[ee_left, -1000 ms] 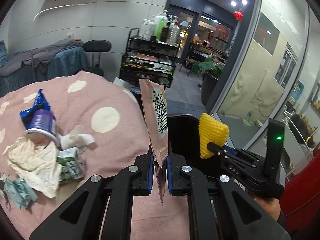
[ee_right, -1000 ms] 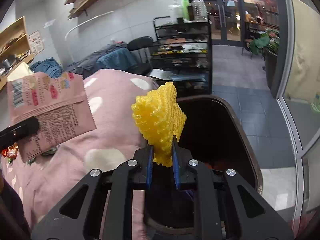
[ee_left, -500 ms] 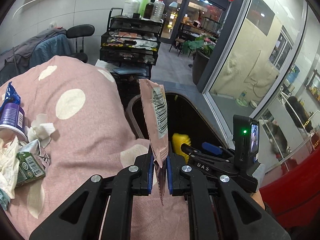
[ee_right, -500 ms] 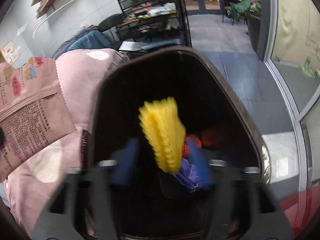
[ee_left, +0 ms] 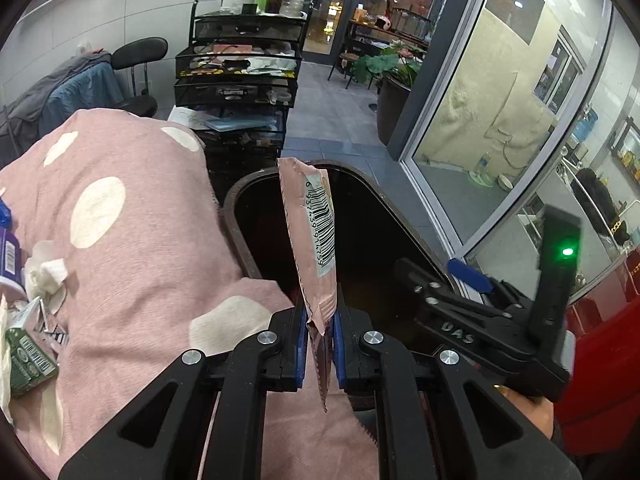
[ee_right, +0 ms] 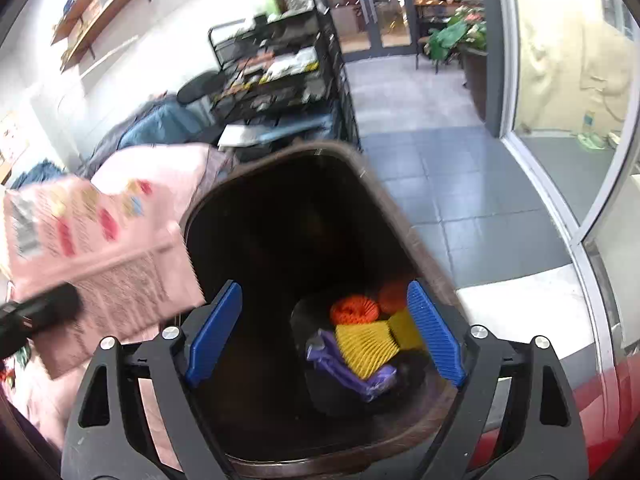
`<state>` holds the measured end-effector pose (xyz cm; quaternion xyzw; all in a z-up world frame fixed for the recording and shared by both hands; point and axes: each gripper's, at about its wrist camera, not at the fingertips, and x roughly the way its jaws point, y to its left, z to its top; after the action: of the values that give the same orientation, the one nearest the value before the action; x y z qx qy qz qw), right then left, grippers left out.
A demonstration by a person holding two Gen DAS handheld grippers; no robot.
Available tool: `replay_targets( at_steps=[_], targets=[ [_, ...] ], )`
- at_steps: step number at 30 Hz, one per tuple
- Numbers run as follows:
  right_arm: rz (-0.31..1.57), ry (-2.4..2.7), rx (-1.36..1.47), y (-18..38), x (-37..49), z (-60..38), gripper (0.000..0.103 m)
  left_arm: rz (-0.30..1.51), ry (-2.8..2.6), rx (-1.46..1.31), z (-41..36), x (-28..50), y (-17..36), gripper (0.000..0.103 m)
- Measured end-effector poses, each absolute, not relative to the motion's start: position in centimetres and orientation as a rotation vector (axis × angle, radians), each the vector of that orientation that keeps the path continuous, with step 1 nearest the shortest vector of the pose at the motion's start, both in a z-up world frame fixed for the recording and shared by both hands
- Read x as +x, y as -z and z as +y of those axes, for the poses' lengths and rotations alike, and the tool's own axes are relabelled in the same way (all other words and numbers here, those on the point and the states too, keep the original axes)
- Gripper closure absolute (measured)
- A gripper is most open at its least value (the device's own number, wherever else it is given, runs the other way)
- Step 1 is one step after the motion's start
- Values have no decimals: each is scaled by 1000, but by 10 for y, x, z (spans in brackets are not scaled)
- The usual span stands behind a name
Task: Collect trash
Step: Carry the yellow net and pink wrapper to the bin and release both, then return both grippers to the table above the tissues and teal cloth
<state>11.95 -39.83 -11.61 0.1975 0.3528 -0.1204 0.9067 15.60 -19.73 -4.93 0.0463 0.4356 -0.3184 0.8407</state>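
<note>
My left gripper (ee_left: 320,338) is shut on a pink snack wrapper (ee_left: 316,240) with a barcode, held upright at the near rim of a dark brown trash bin (ee_left: 236,216). The wrapper also shows at the left of the right wrist view (ee_right: 100,248). My right gripper (ee_right: 326,330) is open and empty over the bin (ee_right: 400,216). The yellow foam net (ee_right: 366,346) lies at the bin's bottom with orange nets (ee_right: 354,310) and a purple wrapper (ee_right: 352,372). The right gripper shows in the left wrist view (ee_left: 468,276).
A pink polka-dot cloth (ee_left: 132,240) covers the table left of the bin. A green carton (ee_left: 28,354), crumpled tissue (ee_left: 44,276) and a purple cup (ee_left: 10,256) lie at its left edge. A black drawer cart (ee_left: 240,76) stands behind. Glass wall (ee_left: 500,120) at right.
My right gripper opened over the bin and the yellow foam net dropped to the bottom. My left gripper carried the pink wrapper rightward to the bin's rim.
</note>
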Motion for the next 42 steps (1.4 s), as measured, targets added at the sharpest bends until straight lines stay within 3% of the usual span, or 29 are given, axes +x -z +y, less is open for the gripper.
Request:
replay_targets(
  at_steps=[14, 16, 18, 23, 33, 42],
  targets=[
    [651, 359, 462, 94, 106, -439, 12, 1019, 680, 260, -247, 159, 81, 90],
    [654, 364, 465, 95, 106, -442, 12, 1019, 676, 282, -249, 158, 83, 79],
    [655, 365, 466, 95, 107, -443, 12, 1019, 670, 292, -250, 157, 85, 48],
    [657, 366, 465, 96, 108, -444, 11, 992, 666, 288, -250, 156, 83, 24],
    [640, 361, 456, 98, 110, -442, 7, 946, 656, 269, -247, 154, 75, 18],
    [599, 298, 432, 89, 109, -425, 7, 754, 633, 224, -216, 121, 31, 10]
  ],
)
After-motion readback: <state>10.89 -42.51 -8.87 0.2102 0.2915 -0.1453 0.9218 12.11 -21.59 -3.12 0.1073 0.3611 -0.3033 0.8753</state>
